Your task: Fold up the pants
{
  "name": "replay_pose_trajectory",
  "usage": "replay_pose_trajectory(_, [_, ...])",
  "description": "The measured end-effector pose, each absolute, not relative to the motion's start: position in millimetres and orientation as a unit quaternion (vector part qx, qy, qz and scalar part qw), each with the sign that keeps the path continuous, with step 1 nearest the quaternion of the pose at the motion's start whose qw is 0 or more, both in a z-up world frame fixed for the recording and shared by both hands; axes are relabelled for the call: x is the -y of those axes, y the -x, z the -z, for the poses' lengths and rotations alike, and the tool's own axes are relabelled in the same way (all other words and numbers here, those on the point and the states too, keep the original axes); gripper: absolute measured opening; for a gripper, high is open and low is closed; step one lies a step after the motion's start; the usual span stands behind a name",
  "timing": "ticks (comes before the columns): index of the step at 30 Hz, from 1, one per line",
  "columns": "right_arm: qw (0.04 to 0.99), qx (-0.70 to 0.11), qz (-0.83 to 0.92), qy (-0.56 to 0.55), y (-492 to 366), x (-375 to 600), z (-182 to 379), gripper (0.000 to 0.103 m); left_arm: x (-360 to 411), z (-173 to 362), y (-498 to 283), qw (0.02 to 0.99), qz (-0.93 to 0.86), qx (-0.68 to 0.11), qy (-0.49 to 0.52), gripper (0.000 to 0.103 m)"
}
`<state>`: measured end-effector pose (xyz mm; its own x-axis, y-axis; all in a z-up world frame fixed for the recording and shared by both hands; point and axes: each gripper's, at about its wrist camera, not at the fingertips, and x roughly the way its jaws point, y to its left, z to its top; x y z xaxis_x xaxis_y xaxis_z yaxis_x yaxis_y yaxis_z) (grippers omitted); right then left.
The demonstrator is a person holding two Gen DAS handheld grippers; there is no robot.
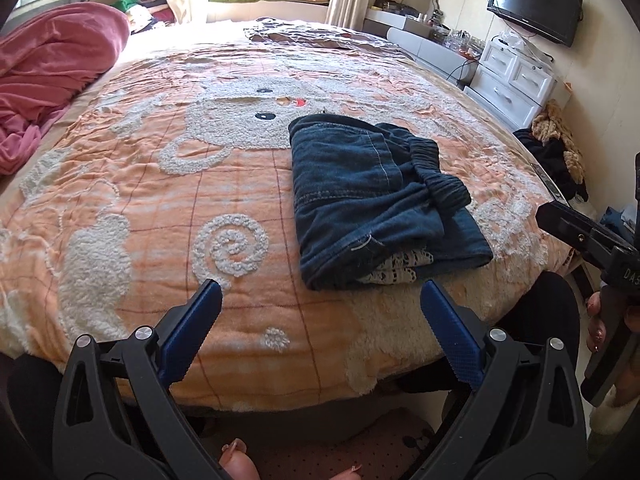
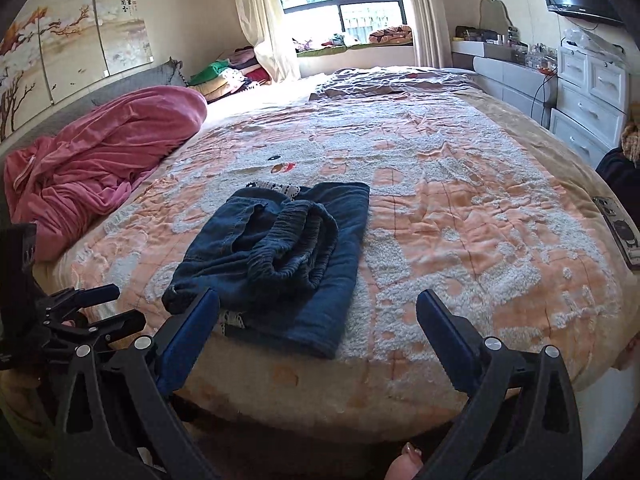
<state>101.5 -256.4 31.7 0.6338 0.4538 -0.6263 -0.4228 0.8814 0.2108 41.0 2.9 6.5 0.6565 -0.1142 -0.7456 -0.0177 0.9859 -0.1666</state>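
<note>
Dark blue denim pants point(image 1: 376, 200) lie folded in a compact bundle on the orange blanket near the bed's front edge, elastic waistband on top, white lace trim showing underneath. They also show in the right wrist view point(image 2: 276, 256). My left gripper point(image 1: 320, 296) is open and empty, held just short of the bundle's near edge. My right gripper point(image 2: 318, 308) is open and empty, its left finger by the bundle's near left corner. The right gripper's body shows at the right edge of the left wrist view point(image 1: 600, 248); the left gripper's body shows at the left of the right wrist view point(image 2: 80, 312).
The bed point(image 2: 480, 200) has an orange and white blanket. A pink duvet point(image 1: 52, 76) is heaped at the left by the headboard. White drawers point(image 1: 512, 80) and a wall TV point(image 1: 534, 4) stand at the right. A dark flat device point(image 2: 620, 232) lies on the bed's right edge.
</note>
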Motion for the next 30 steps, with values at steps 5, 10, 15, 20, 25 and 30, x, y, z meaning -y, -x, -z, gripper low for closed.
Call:
replay_pose_trajectory(5, [0.898,-0.366,-0.243,-0.034,-87,260,-18,0.098,5,5,-35,0.9,0.026,-0.428,0.075,0.093])
replay_pose_trajectory(10, [0.91,-0.353,-0.216,-0.019,-74,262,-10,0.098,5,14,-33,0.894,0.02,-0.44,0.081,0.093])
replay_pose_trajectory(15, [0.91,-0.354,-0.217,-0.012,-67,257,-7,0.098,3,15,-32,0.895,0.013,-0.438,0.086,0.093])
replay_pose_trajectory(20, [0.907,-0.357,-0.225,-0.015,-67,255,-7,0.098,3,15,-30,0.894,0.008,-0.44,0.084,0.093])
replay_pose_trajectory(25, [0.905,-0.361,-0.224,-0.017,-67,255,-6,0.098,3,13,-29,0.895,0.005,-0.438,0.083,0.093])
replay_pose_trajectory(30, [0.902,-0.366,-0.226,-0.021,-67,255,-4,0.098,4,12,-27,0.895,0.004,-0.439,0.083,0.093])
